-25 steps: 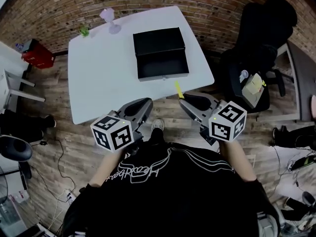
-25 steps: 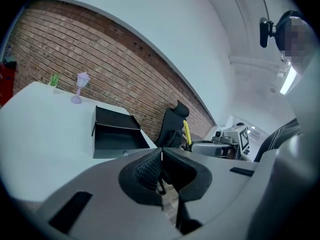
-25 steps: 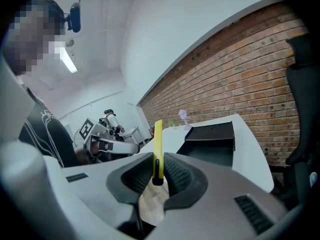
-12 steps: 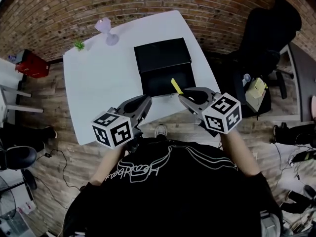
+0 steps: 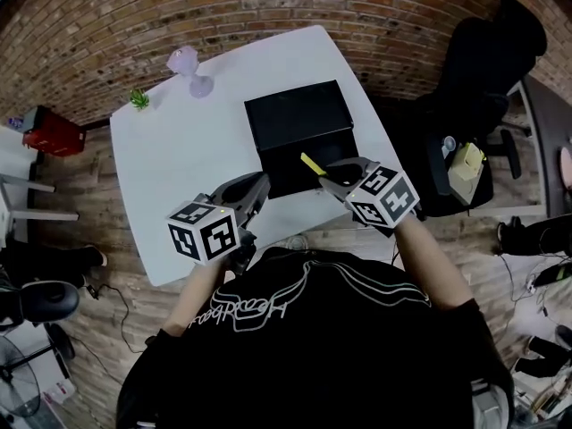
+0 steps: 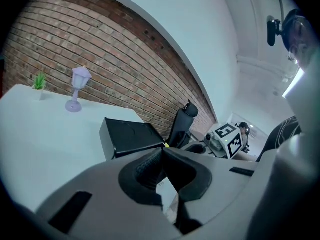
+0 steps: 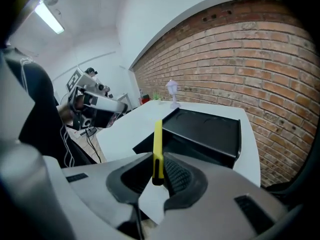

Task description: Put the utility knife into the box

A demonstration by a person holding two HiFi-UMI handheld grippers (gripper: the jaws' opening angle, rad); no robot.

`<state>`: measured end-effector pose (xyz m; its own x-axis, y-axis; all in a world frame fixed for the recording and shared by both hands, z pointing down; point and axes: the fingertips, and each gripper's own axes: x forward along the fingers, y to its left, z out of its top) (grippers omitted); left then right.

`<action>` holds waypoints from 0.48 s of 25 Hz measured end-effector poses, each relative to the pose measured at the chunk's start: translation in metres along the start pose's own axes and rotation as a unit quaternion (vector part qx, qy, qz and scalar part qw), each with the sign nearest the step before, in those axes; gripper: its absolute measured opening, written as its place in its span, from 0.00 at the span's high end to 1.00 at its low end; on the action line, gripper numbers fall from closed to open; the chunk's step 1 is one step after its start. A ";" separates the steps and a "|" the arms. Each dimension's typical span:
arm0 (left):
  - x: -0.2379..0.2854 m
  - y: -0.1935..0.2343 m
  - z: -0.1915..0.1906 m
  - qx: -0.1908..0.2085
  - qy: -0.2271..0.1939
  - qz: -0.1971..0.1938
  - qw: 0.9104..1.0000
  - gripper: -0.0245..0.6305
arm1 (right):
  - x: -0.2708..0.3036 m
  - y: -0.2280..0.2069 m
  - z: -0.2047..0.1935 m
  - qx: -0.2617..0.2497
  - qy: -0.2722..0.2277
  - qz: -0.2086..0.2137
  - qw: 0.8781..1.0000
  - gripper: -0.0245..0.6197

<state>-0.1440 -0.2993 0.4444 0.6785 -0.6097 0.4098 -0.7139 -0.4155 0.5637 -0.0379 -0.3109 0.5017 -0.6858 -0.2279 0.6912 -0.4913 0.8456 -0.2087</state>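
The black box [image 5: 299, 137] stands open on the white table [image 5: 188, 159], its lid raised at the far side. The yellow utility knife [image 5: 312, 164] sticks out forward from my right gripper [image 5: 332, 175], which is shut on its rear end and hangs at the box's near right corner. In the right gripper view the knife [image 7: 157, 149] stands on edge between the pads, pointing at the box [image 7: 200, 131]. My left gripper [image 5: 255, 186] is shut on nothing, over the table's near edge to the left of the box [image 6: 130, 136].
A purple lamp [image 5: 188, 65] and a small green plant [image 5: 138, 99] stand at the table's far left. A black office chair [image 5: 483, 79] and a side table with items [image 5: 465, 164] are to the right. A red container [image 5: 54, 132] sits on the floor at left.
Both grippers have moved forward from off the table's edge. The right one has carried the knife up to the box's near right corner.
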 end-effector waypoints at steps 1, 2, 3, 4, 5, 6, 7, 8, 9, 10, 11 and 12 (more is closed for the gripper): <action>0.000 0.003 0.000 -0.001 0.001 -0.001 1.000 0.91 | 0.005 -0.003 -0.002 -0.007 0.010 -0.003 1.000 0.86; 0.001 0.007 0.000 -0.001 0.001 -0.001 1.000 0.91 | 0.010 -0.006 -0.004 -0.013 0.020 -0.006 1.000 0.86; 0.001 0.010 0.000 -0.001 0.002 -0.001 1.000 0.91 | 0.015 -0.009 -0.006 -0.019 0.030 -0.009 0.999 0.86; 0.001 0.015 -0.001 -0.002 0.004 0.001 1.000 0.91 | 0.020 -0.012 -0.009 -0.023 0.040 -0.012 0.999 0.86; 0.002 0.019 -0.003 -0.003 0.006 0.002 1.000 0.91 | 0.025 -0.014 -0.012 -0.027 0.050 -0.017 0.998 0.86; 0.002 0.022 -0.004 -0.005 0.008 0.003 1.000 0.91 | 0.029 -0.017 -0.015 -0.031 0.060 -0.022 0.997 0.86; 0.002 0.024 -0.004 -0.007 0.009 0.003 1.000 0.91 | 0.033 -0.020 -0.017 -0.035 0.071 -0.028 0.996 0.86; 0.002 0.025 -0.005 -0.009 0.009 0.001 1.000 0.91 | 0.037 -0.023 -0.019 -0.040 0.082 -0.032 0.995 0.86; 0.002 0.026 -0.005 -0.011 0.009 0.000 1.000 0.91 | 0.042 -0.026 -0.022 -0.044 0.093 -0.036 0.994 0.86; 0.002 0.026 -0.006 -0.012 0.008 0.000 1.000 0.91 | 0.046 -0.029 -0.025 -0.048 0.105 -0.039 0.993 0.86; 0.002 0.028 -0.006 -0.013 0.008 0.001 1.000 0.91 | 0.051 -0.032 -0.029 -0.050 0.117 -0.041 0.991 0.86; 0.001 0.029 -0.006 -0.014 0.005 0.002 1.000 0.91 | 0.055 -0.035 -0.033 -0.052 0.127 -0.043 0.990 0.86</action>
<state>-0.1632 -0.3078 0.4653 0.6781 -0.6036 0.4194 -0.7109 -0.3939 0.5826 -0.0408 -0.3367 0.5696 -0.4794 -0.1837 0.8582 -0.4748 0.8767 -0.0775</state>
